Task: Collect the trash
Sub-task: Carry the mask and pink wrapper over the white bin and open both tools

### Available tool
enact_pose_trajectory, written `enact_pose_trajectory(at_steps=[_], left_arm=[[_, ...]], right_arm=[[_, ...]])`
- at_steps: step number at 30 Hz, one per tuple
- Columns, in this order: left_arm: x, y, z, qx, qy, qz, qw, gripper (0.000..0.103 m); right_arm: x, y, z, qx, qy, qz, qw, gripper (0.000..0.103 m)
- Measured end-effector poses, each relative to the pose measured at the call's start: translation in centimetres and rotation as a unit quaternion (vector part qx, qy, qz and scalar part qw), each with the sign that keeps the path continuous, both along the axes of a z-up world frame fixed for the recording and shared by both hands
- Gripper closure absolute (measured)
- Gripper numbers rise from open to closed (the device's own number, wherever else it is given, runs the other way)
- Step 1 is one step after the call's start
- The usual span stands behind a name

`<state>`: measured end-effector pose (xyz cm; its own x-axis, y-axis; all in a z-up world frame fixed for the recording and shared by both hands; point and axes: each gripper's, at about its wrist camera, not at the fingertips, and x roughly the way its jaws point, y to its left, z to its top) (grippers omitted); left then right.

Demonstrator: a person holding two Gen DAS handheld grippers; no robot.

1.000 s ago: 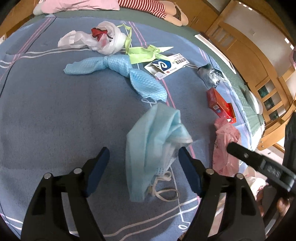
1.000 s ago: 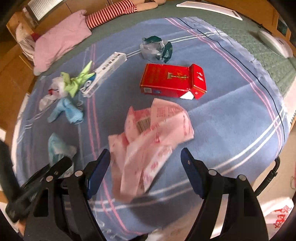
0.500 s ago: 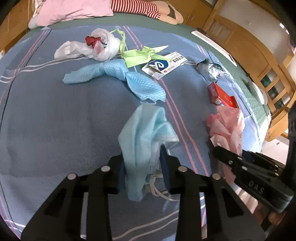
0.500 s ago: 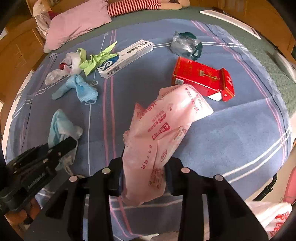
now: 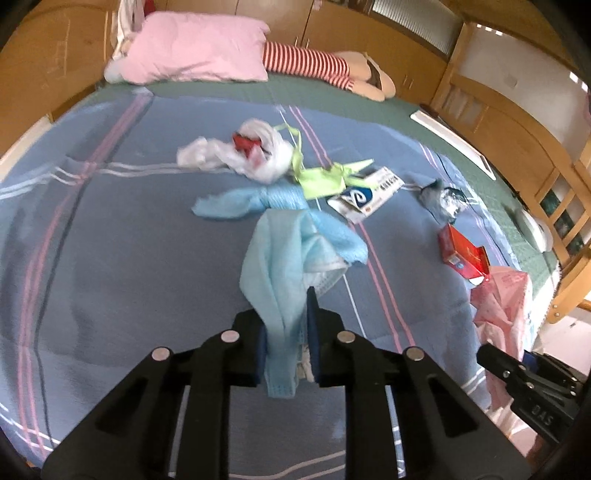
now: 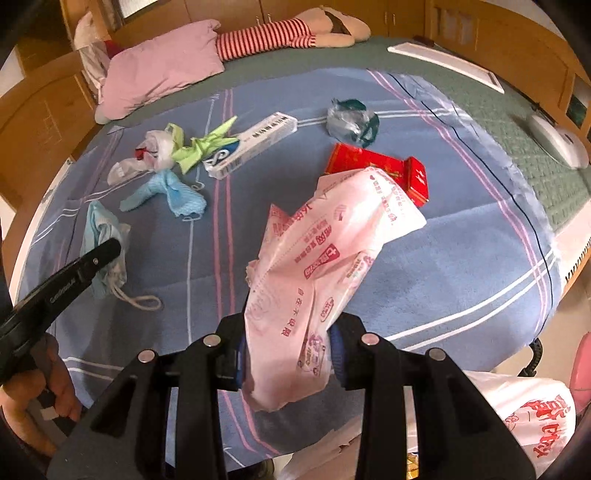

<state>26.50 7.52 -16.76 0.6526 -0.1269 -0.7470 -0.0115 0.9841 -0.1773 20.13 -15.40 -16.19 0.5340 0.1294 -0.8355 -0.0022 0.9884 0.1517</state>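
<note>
With the left gripper (image 5: 286,354) clamped on the blue face mask (image 5: 280,266) and the right gripper (image 6: 286,354) on the pink wrapper (image 6: 321,258), lift both clear of the bed (image 6: 461,258) — grip firm — toward the white bag (image 6: 532,417).

pink pillow (image 5: 195,51), striped doll (image 6: 280,31), blue blanket (image 5: 110,240)

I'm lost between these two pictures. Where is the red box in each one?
Left wrist view: the red box lies far right on the blanket, just above the pink wrapper.
Right wrist view: the red box sits upper centre-right, partly behind the pink wrapper.
Shared landmark: the pink pillow at the bed's head.
</note>
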Motion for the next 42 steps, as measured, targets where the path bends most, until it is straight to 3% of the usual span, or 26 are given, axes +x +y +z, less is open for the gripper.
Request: enact_pose_trajectory(at_steps=[8,27,34,39,42], left_arm=[[-1.7,-0.6,1.2,0.056,-0.028,0.014,0.9979,0.084],[-1.8,-0.5,1.2,0.057,-0.026,0.026,0.9977,0.084],[-1.9,-0.2,1.2,0.049,-0.024,0.030,0.9980,0.084],[-2.1,0.1,1.5,0.011,-0.029,0.014,0.9994,0.084],[-2.5,-0.5,1.9,-0.020,-0.041,-0.025,0.9986,0.084]], right_arm=[[-0.4,1.0,0.1,-0.016,-0.008,0.016,1.000,0.068],[-1.0,2.0,-0.5,-0.006,-0.006,0.029,1.000,0.068],[-1.8,1.0,2.0,0.009,-0.035,0.031,0.999,0.068],[-5.5,-2.6,7.0,-0.003,-0.083,0.043,0.996,0.068],[-7.9,-5.0,8.4,-0.014,-0.079,0.045,0.996,0.067]])
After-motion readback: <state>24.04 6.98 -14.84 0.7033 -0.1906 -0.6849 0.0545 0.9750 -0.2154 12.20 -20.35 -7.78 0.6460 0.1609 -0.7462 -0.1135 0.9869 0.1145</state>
